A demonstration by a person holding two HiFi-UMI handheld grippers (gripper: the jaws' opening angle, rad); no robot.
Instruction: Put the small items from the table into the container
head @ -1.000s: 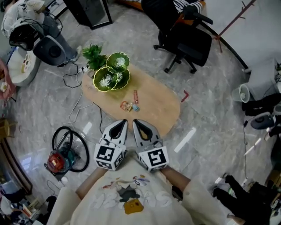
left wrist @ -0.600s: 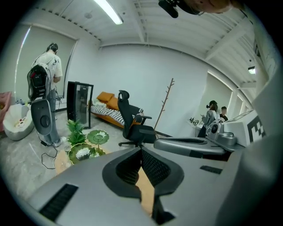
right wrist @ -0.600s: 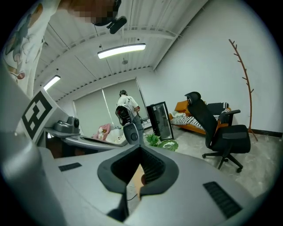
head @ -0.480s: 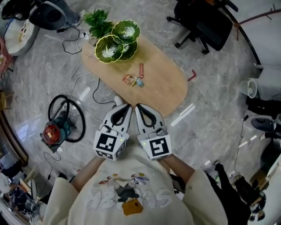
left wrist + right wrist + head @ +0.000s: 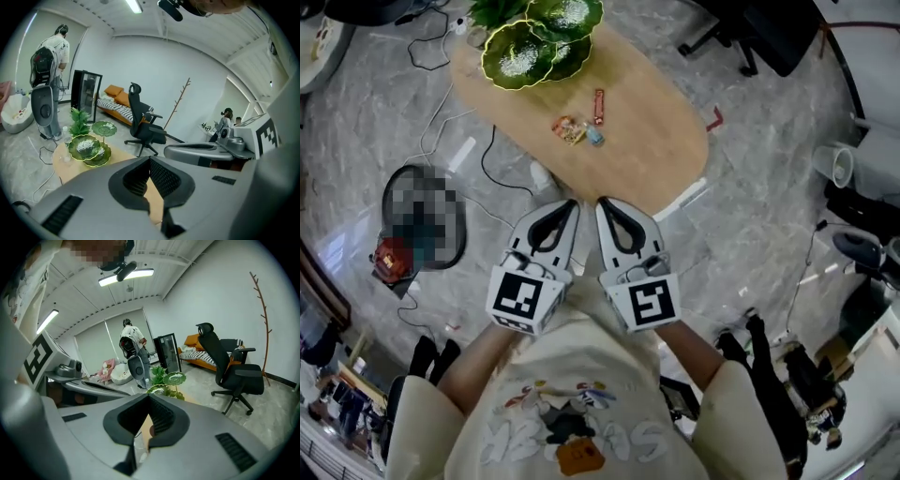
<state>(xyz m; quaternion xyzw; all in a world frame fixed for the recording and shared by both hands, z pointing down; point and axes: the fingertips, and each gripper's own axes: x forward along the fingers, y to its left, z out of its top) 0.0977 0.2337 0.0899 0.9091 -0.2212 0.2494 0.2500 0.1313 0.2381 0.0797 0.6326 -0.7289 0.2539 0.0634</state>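
Several small wrapped items and a red stick-shaped packet lie mid-way along the oval wooden table. The green leaf-shaped tiered dish stands at the table's far left end, also seen as the dish and the dish. My left gripper and right gripper hang side by side over the floor, short of the table's near edge. Both are shut, with nothing between the jaws.
A black office chair stands beyond the table. Cables trail across the marble floor at the left. A potted plant sits by the dish. A person stands at the far left beside a fan. Bags and gear crowd the right.
The head view has shifted so the table sits higher in frame. Both grippers have sunk lower and stay shut, side by side.
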